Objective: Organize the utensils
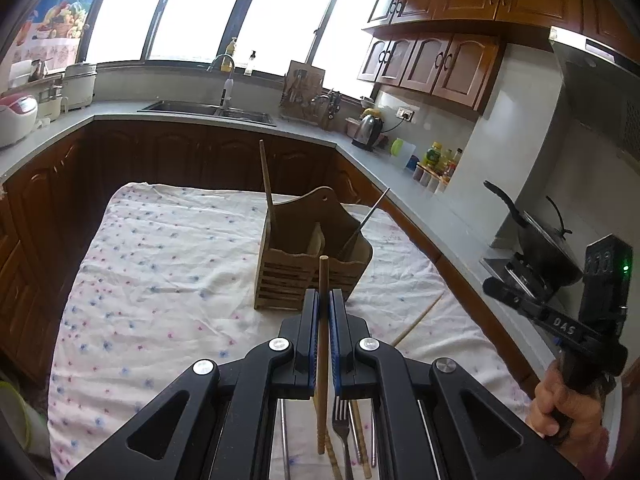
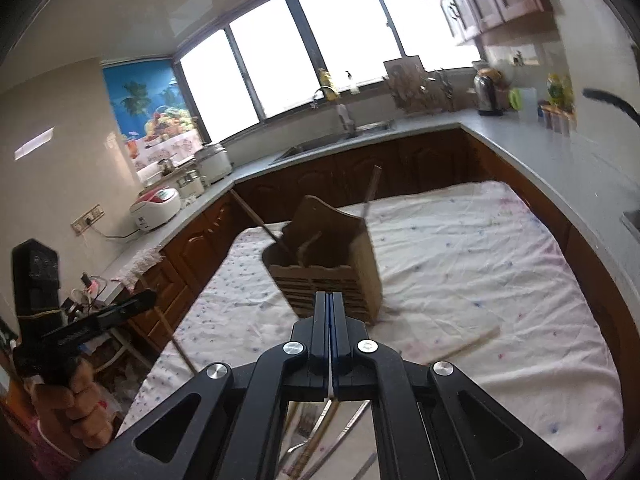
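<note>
A wooden utensil caddy [image 1: 312, 256] stands on the floral cloth; it holds a wooden chopstick [image 1: 266, 180] at the left and a metal utensil [image 1: 370, 216] at the right. My left gripper [image 1: 323, 300] is shut on a wooden chopstick [image 1: 322, 344], held upright just in front of the caddy. A fork [image 1: 342, 432] and several chopsticks lie on the cloth below it. The caddy [image 2: 328, 264] also shows in the right wrist view, tilted by the camera angle. My right gripper [image 2: 329, 304] is shut with nothing seen between its fingers, raised in front of the caddy. Loose utensils [image 2: 320, 436] lie beneath it.
The cloth-covered table [image 1: 160, 280] sits inside a U-shaped kitchen counter [image 1: 420, 188] with sink, kettle and bottles. A wok [image 1: 540, 248] stands on the stove at right. A single chopstick [image 1: 420, 318] lies on the cloth right of the caddy. A flat pale board [image 2: 460, 336] lies on the cloth.
</note>
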Demonstrator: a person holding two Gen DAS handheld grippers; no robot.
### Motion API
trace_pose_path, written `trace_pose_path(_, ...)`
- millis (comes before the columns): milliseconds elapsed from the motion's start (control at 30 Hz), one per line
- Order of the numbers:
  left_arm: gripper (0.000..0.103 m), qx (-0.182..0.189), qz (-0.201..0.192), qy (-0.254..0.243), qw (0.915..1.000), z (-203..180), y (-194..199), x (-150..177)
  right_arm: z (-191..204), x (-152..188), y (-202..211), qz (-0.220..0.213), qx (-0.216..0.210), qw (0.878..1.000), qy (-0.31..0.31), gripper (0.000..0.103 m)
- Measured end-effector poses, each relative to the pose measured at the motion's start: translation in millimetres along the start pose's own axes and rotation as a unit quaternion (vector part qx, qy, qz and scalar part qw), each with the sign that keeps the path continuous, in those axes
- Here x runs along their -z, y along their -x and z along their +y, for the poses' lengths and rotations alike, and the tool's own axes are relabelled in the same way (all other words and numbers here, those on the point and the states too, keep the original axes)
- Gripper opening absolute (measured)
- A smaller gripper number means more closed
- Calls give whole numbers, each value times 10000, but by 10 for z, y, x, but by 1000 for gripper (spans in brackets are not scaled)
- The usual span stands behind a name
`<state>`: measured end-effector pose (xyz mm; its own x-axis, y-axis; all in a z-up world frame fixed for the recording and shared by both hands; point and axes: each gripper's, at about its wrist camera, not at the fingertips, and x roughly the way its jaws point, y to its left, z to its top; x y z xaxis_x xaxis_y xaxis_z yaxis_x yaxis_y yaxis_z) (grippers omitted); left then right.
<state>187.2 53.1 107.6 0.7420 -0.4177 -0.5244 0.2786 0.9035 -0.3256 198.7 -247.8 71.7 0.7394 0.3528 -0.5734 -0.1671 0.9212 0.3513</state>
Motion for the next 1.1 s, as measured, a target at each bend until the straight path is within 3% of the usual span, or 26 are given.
trace_pose_path(200,3,0,71,49,10000,33,-66,21,-503,178,-177,293,430,9974,-506,1)
trace_pose_path(267,3,17,79,63,9999,41,-86,14,-706,261,-279,458,646,9941,-742,15)
trace_pose_path(400,3,51,85,94,9999,61,-135,3,-994,440,-535,777,970,9863,-1084,25)
trace_pose_path(433,3,54,92,107,9999,67,-143,6,-1098,501,-639,860,1009,9829,-1276,35)
trace_pose_path(467,3,62,104,120,9999,73,-158,7,-1171,540,-708,921,1025,9807,-1389,38)
trace_pose_path(767,3,105,129,201,9997,132,-232,-34,-1520,604,-1257,1202,1410,9652,-1844,37)
trace_pose_path(933,3,127,180,241,9995,148,-282,-33,-1519,426,-1516,1211,1767,9647,-1531,37)
trace_pose_path(1000,3,127,188,251,9994,149,-297,-38,-1438,402,-1608,1302,1942,9639,-1276,33)
trace_pose_path(1033,3,128,190,256,9994,151,-301,-42,-1397,405,-1635,1337,2000,9641,-1127,22)
trace_pose_path(1100,3,125,189,260,9994,151,-301,-42,-1364,423,-1634,1293,2041,9654,-982,20)
